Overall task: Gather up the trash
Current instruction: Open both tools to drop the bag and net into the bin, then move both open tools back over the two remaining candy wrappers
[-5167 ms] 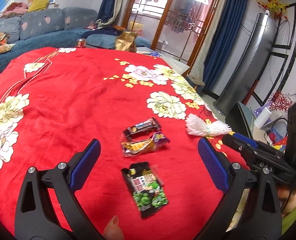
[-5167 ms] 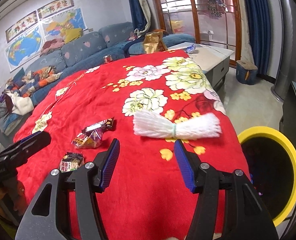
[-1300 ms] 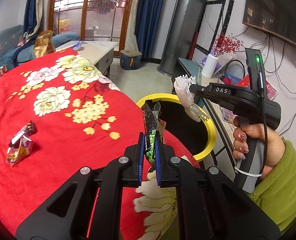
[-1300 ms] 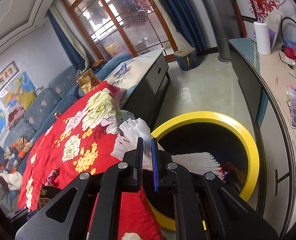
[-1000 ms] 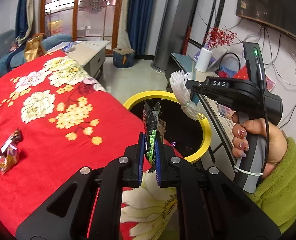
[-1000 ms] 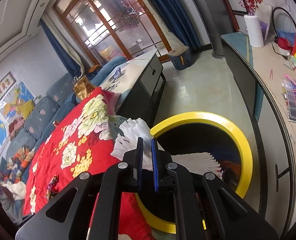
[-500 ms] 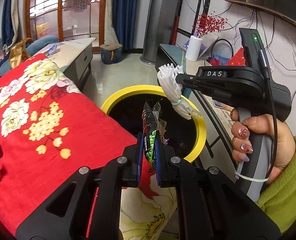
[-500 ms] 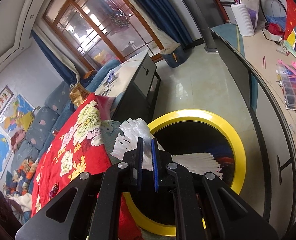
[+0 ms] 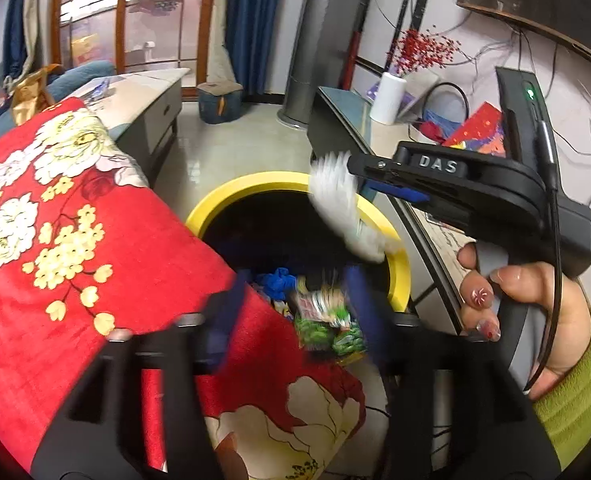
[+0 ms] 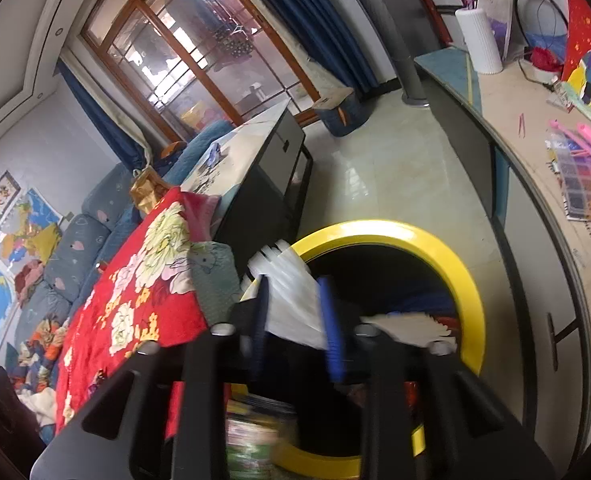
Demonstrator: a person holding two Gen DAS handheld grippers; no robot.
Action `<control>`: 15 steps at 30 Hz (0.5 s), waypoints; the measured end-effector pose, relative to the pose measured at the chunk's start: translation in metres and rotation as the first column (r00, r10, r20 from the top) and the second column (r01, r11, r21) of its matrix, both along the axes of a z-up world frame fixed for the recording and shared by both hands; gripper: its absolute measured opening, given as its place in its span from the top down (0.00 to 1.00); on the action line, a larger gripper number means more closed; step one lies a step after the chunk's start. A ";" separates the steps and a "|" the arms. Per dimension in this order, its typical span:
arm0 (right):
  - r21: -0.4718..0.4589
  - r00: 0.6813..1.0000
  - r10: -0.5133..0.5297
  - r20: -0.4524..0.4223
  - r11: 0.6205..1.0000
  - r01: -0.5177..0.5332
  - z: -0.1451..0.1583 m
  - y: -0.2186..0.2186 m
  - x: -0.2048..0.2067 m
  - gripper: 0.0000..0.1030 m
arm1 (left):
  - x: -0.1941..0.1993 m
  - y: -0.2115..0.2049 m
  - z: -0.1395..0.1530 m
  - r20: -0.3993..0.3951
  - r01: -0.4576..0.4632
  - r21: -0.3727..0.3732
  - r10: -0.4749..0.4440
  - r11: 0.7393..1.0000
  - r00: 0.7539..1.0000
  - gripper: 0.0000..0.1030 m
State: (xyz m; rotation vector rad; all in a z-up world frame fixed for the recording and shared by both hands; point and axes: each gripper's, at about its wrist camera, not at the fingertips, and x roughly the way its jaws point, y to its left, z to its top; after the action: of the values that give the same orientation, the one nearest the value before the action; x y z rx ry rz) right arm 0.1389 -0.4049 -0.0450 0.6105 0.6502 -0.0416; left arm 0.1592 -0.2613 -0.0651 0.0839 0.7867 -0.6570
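A yellow-rimmed black bin stands on the floor beside the red flowered table; it also shows in the right wrist view. My left gripper is open over the bin's near edge, and the green snack wrapper is blurred, falling free between its fingers. My right gripper has its jaws parted over the bin, with the white foam bundle loose between them; that bundle also shows in the left wrist view.
A dark TV cabinet with a white vase runs right of the bin. A low coffee table stands behind it. Blue trash lies inside the bin. A bead tray lies on the cabinet top.
Both grippers have opened over the bin. The green wrapper has dropped from my left gripper's hold, and the white foam bundle sits loose between the right jaws.
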 end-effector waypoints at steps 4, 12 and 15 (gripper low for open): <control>-0.023 1.000 -0.018 -0.004 1.000 0.018 0.000 0.001 -0.002 0.58 | -0.001 0.008 0.004 0.024 -0.037 0.007 0.037 0.999 0.999 0.17; -0.072 1.000 -0.025 -0.005 0.997 0.024 0.004 0.009 -0.002 0.44 | 0.003 0.034 0.010 0.001 -0.117 -0.027 0.117 0.993 0.993 0.11; -0.083 1.000 -0.025 -0.004 0.996 0.024 0.007 0.012 -0.001 0.40 | 0.002 0.046 0.011 -0.007 -0.150 -0.036 0.150 0.988 0.989 0.11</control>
State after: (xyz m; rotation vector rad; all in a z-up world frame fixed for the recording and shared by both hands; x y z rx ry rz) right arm 0.1374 -0.3927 -0.0384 0.5381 0.6425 -0.0926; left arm 0.1610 -0.2157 -0.0541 -0.0098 0.7775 -0.5288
